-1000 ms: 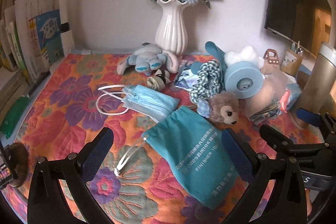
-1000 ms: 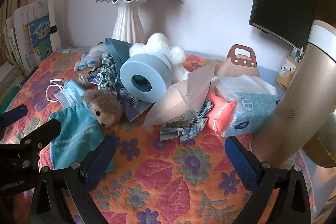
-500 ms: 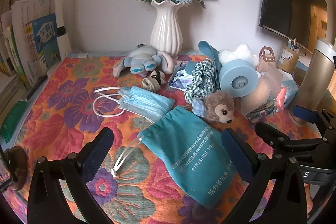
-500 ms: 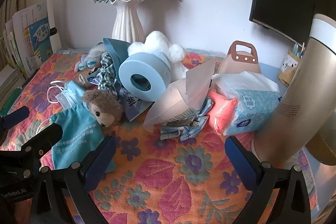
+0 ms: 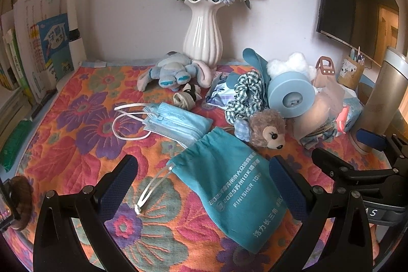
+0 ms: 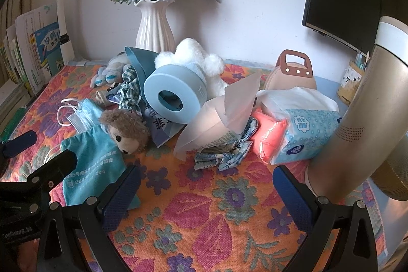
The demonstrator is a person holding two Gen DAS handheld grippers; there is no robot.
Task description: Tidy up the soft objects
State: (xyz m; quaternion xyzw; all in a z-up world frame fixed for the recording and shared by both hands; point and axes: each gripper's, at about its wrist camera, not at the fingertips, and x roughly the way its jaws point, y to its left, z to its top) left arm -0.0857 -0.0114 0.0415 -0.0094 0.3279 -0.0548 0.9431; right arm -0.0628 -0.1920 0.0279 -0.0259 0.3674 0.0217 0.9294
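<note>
In the left wrist view, the left gripper (image 5: 201,179) is seen with its jaws spread wide and empty, held over a teal drawstring pouch (image 5: 230,186) that lies on the flowered table (image 5: 76,134); blue face masks (image 5: 173,120) lie just beyond, touching the pouch's gathered mouth, and a brown plush toy (image 5: 267,128) rests near its far right side. In the right wrist view, the right gripper (image 6: 206,191) is shown with jaws wide and empty above bare cloth, a tissue pack (image 6: 303,129) lying ahead to the right

Teal pouch (image 5: 229,193) lying flat, drawstring trailing left. Masks (image 5: 176,122) stacked just behind, corner touching pouch. Brown plush (image 5: 267,129) resting on side beside pouch. Blue plush (image 5: 173,73) sprawling near vase. Checked scrunchie (image 5: 246,96) leaning against pile.
</note>
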